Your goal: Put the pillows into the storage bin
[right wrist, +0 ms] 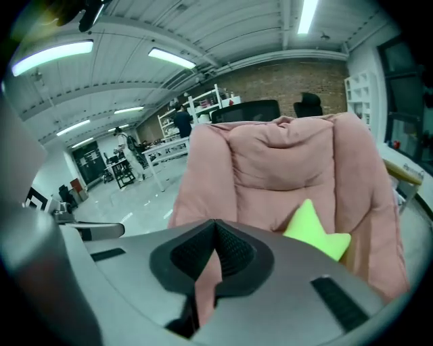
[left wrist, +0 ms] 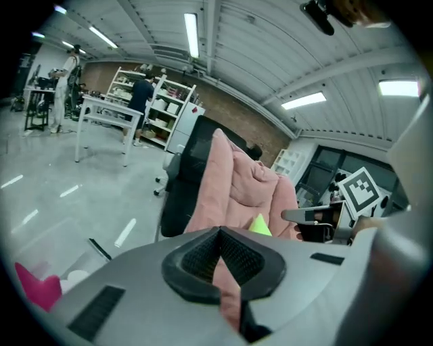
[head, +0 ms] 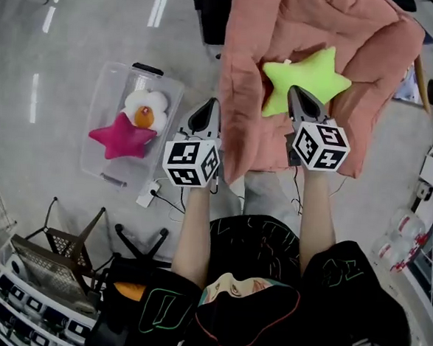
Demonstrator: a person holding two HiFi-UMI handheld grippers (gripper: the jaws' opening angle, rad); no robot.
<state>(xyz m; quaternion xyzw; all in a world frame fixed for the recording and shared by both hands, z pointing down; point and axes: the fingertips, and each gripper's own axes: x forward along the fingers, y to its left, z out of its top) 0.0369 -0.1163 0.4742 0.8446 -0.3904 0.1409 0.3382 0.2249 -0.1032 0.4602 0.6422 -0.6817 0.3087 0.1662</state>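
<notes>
A lime-green star pillow (head: 306, 80) lies on the pink-draped chair (head: 286, 18) at one o'clock, with the right gripper (head: 299, 99) at its six and the left gripper (head: 207, 112) at its eight both closed on nothing, while the storage bin (head: 104, 94) at ten o'clock holds a pink star pillow (head: 121, 137) and a flower pillow (head: 145, 109).

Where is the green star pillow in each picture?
Head view: the green star pillow sits upper right, on the pink chair cushion.
Left gripper view: only one green tip peeks out near the middle, against the pink.
Right gripper view: it lies right of centre, low on the seat.
Shared landmark: the pink chair cushion shows in all three.
</notes>
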